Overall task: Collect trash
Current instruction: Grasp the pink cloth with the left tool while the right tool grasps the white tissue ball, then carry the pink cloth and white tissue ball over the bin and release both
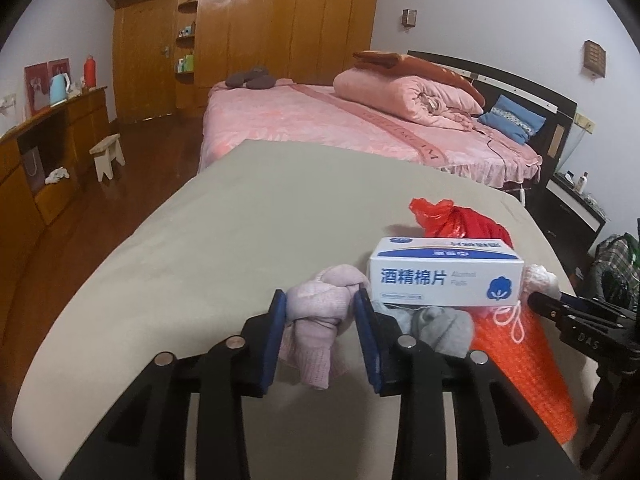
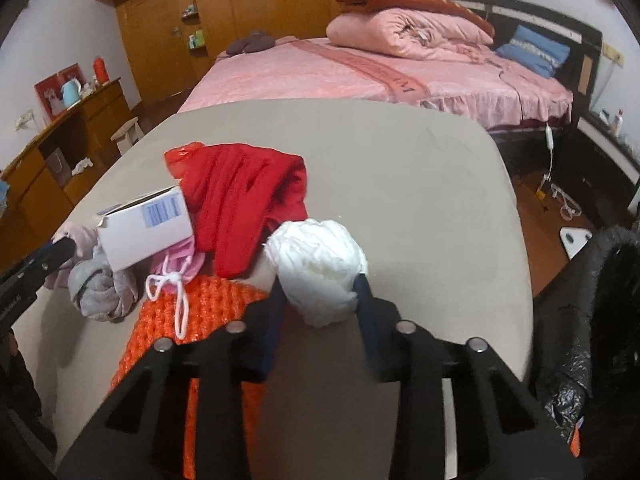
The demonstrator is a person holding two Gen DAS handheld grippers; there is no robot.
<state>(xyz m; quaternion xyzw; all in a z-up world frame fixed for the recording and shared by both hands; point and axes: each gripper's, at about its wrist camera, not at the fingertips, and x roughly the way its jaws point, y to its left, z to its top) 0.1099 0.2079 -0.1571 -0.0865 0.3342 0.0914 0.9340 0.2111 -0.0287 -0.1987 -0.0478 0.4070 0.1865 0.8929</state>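
My left gripper (image 1: 320, 300) is shut on a knotted pale pink sock (image 1: 316, 316) that lies on the beige table (image 1: 224, 220). In the right wrist view, my right gripper (image 2: 320, 284) is shut on a crumpled white wad (image 2: 320, 260), near the table's middle. Between the two lie a white and blue cotton-pad box (image 1: 444, 276), a knotted grey sock (image 1: 440, 328), an orange mesh bag (image 1: 528, 368) with a white drawstring, and a red plastic bag (image 2: 244, 200) behind the box.
A black rubbish bag (image 2: 592, 300) hangs open off the table's right edge. Beyond the table's far edge stands a pink bed (image 1: 320, 120) with a rolled quilt. Wooden cabinets (image 1: 52, 152) and a small stool (image 1: 108, 156) line the left side.
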